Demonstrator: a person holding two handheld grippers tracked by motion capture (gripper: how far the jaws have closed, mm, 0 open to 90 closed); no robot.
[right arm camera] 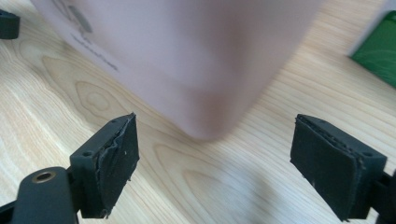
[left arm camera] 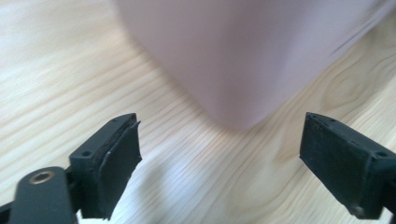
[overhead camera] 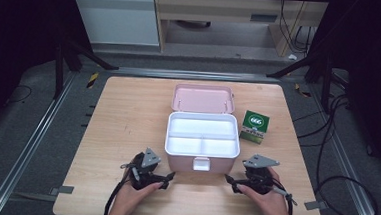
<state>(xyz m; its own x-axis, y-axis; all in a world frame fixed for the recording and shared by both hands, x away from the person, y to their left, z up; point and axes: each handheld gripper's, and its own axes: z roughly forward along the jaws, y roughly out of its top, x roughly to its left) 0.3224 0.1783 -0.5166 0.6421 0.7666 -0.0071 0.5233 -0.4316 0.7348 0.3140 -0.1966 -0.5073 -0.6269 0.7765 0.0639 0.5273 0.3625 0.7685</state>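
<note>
A pink storage box (overhead camera: 201, 161) stands open at the middle of the wooden table (overhead camera: 128, 113). Its lid (overhead camera: 203, 99) is tipped back, and a white divided tray (overhead camera: 203, 133) sits inside it. A green and white carton (overhead camera: 255, 126) stands just right of the box. My left gripper (overhead camera: 170, 177) rests near the box's front left corner (left arm camera: 233, 84), jaws wide and empty. My right gripper (overhead camera: 229, 180) sits by the box's front right corner (right arm camera: 196, 93), also wide and empty. The carton's edge (right arm camera: 378, 51) shows in the right gripper view.
A white latch (overhead camera: 201, 164) sticks out from the box's front, between the two grippers. Bare wood lies to the left of the box and along the front edge. Black cables (overhead camera: 343, 192) trail on the floor to the right.
</note>
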